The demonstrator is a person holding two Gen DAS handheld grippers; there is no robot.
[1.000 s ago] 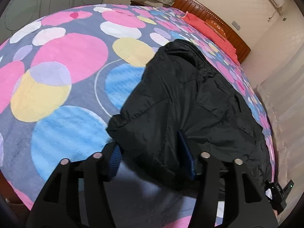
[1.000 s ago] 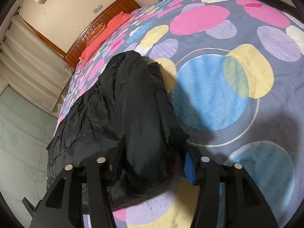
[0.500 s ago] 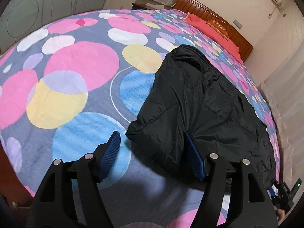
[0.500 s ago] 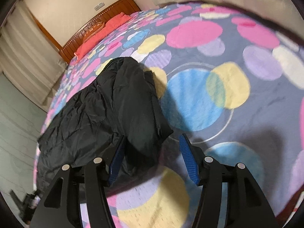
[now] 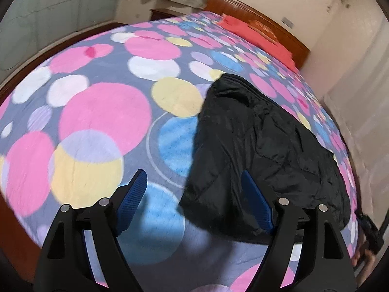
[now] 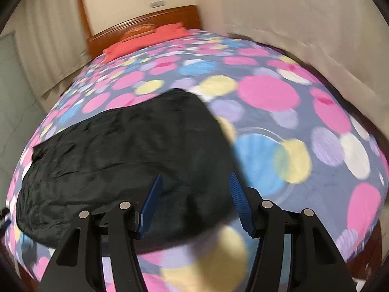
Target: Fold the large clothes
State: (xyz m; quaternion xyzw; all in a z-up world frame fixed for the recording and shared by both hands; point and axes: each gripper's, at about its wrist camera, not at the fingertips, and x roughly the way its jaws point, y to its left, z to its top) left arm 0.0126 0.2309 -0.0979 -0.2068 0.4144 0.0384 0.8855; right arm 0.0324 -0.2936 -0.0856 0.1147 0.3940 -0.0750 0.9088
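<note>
- My left claw (image 5: pixel 194 202) is spread wide, nothing between the blue pads (image 5: pixel 132 198); it hangs above the bed, left pad over a blue circle, right pad over the near edge of the black jacket (image 5: pixel 262 150).
- My right claw (image 6: pixel 194 203) is also wide open and holds nothing; both its pads sit over the jacket's (image 6: pixel 126 150) near right end. Can't tell whether they touch the fabric, view is blurred.
- Jacket lies as a long, wrinkled, folded bundle on the bedspread (image 5: pixel 97 112), running from the near edge toward the headboard.
- Bedspread is grey-blue with pink, yellow, blue and white circles.
- Red pillow (image 5: pixel 255 34) at the far end, against the wooden headboard (image 6: pixel 145 28).
- Pale curtains (image 6: pixel 46 39) along the wall beside the bed.
</note>
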